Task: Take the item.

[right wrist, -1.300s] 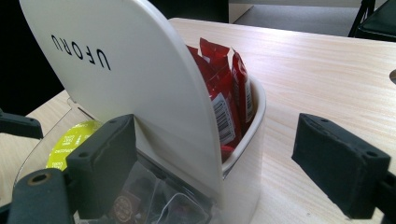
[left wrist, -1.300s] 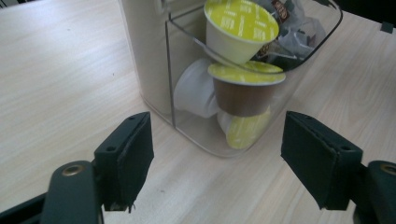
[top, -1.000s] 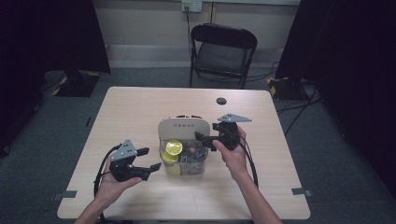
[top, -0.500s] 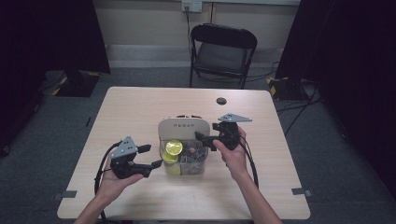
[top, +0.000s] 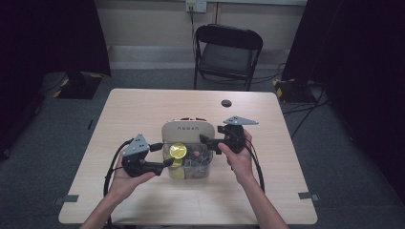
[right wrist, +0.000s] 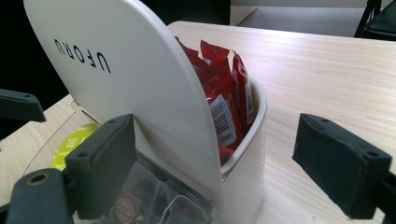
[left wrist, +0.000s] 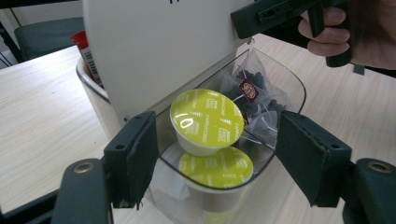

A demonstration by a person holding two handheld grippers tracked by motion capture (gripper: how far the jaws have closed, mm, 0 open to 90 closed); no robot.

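A cream organiser box with a raised lid [top: 187,129] marked UFORU [right wrist: 121,79] stands mid-table. Its clear front bin [left wrist: 292,86] holds two yellow-green coffee capsules, one [left wrist: 205,119] resting on the other [left wrist: 215,168], beside pyramid tea bags [left wrist: 254,98]. Red packets [right wrist: 224,93] stand upright in the back compartment. My left gripper [top: 168,163] [left wrist: 215,149] is open, its jaws level with the bin's front left corner and the capsules between them. My right gripper [top: 204,140] [right wrist: 215,163] is open at the box's right side, one jaw in front of the lid, the other beyond the box wall.
A small black round object [top: 226,103] lies near the table's far edge. A black folding chair [top: 228,52] stands behind the table. Bare wood table [top: 143,109] stretches around the box on all sides. The right hand and its gripper [left wrist: 280,14] cross the top of the left gripper view.
My left gripper has edged forward and right, closer to the clear bin. The right gripper has barely moved.
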